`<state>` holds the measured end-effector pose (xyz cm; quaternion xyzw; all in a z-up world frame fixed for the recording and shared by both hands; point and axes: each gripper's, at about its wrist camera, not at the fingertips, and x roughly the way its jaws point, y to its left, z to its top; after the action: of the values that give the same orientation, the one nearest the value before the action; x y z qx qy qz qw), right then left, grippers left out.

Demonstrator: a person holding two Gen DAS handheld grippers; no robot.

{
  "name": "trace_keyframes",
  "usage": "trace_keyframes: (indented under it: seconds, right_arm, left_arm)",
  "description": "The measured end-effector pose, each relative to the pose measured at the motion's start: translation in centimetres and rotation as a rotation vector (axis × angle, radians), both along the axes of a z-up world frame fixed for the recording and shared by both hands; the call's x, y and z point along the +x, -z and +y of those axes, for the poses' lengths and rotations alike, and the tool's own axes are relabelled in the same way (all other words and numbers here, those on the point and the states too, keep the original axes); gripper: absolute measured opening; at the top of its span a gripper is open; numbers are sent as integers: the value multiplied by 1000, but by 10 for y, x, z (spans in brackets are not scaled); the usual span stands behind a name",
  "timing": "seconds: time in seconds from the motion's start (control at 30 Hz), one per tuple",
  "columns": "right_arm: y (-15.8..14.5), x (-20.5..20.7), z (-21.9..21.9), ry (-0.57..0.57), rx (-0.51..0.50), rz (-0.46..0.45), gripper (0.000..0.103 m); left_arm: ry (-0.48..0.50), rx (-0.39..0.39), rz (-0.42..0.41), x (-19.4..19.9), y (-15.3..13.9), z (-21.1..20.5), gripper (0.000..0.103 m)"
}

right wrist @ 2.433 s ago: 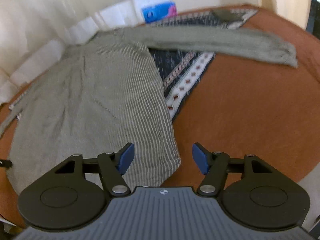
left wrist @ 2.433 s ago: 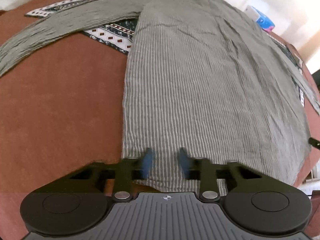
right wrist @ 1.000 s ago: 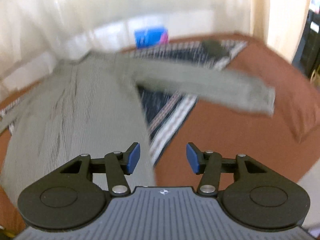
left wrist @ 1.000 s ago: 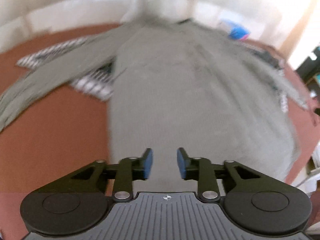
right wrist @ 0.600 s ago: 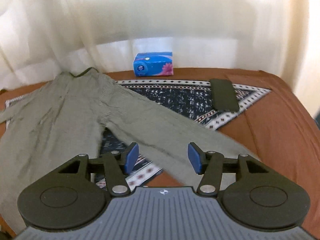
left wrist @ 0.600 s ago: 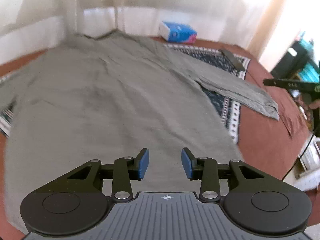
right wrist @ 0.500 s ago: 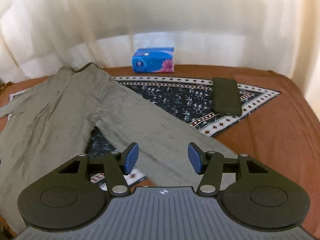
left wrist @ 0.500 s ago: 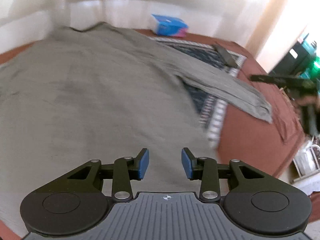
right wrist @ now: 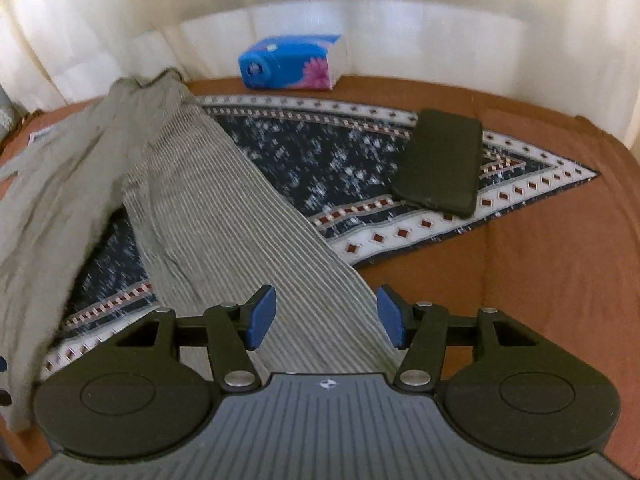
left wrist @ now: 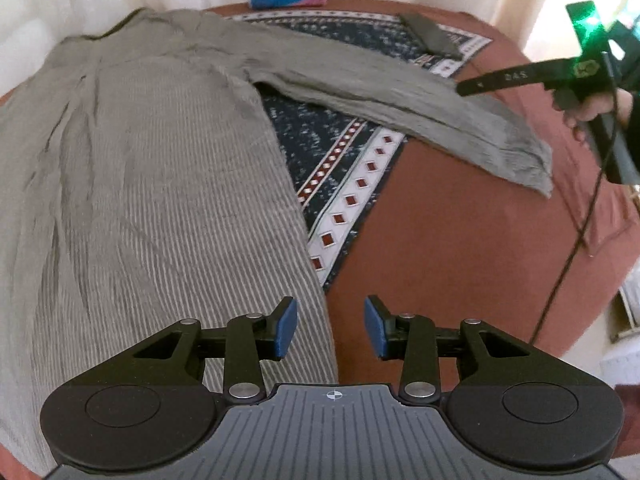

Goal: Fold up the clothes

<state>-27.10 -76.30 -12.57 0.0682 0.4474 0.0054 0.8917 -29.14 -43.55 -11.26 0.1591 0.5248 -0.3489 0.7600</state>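
A grey striped shirt (left wrist: 152,168) lies flat on a brown table (left wrist: 440,216). All spots below are told from the shirt.

The shirt's body fills the left of the left cam view. One sleeve (left wrist: 400,100) sticks out to the right, over a dark mat (left wrist: 344,176) w/ little diamond shapes. The mat lies under the shirt and pokes out past its right side. The sleeve end rests on bare table, past the mat.

The left gripper (left wrist: 331,328) hangs low over the shirt's bottom right corner. It points along the shirt's right edge, tilted down at the table. Its blue pads (left wrist: 286,327) are wide apart w/ nothing in them. One pad is over the cloth, the other over bare table.

The right gripper (right wrist: 326,318) is near the sleeve end and points up the sleeve toward the collar. Its pads are wide apart too, one each side of the sleeve. Can't tell if they touch the cloth; nothing is pinched. In the left cam it shows as a black tool w/ a green light, above the sleeve end, w/ a hand (left wrist: 592,110) around its grip.

Past the collar sits a blue tissue box (right wrist: 292,62) by a white curtain (right wrist: 400,24). A black flat case (right wrist: 440,164) lies on the mat, right of the sleeve.
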Motion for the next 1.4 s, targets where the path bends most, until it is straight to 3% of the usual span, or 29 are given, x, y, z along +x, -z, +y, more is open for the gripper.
trace_keyframes:
  seconds: [0.4, 0.47, 0.5, 0.53, 0.6, 0.7, 0.87, 1.03, 1.2, 1.4]
  right_arm:
    - [20, 16, -10, -77, -3, 53, 62]
    - [21, 13, -12, -86, 7, 58, 44]
    - [20, 13, -15, -83, 34, 68, 20]
    - [19, 12, -19, -79, 62, 79, 3]
    - [15, 11, -24, -70, 113, 91, 2]
    - [2, 6, -29, -42, 192, 67, 1]
    - [-49, 4, -27, -36, 376, -43, 1]
    - [-122, 29, 3, -133, 535, -185, 1]
    - [-188, 81, 58, -259, 657, -278, 1]
    - [-244, 154, 161, -413, 659, -321, 1]
  left_arm:
    - [-94, 46, 65, 5, 24, 0, 53]
    - [-112, 49, 77, 7, 29, 2, 43]
    - [-120, 49, 78, 7, 30, 3, 29]
    - [-121, 52, 76, 8, 30, 4, 15]
    - [-132, 47, 84, 12, 28, 7, 1]
    - [-161, 12, 90, 17, 21, 13, 0]
    - [-204, -49, 83, 24, 7, 24, 0]
    - [-247, -108, 49, 32, -7, 44, 0]
    - [-283, -145, 11, 33, -16, 72, 0]
    - [-341, -193, -1, 41, -19, 113, 0]
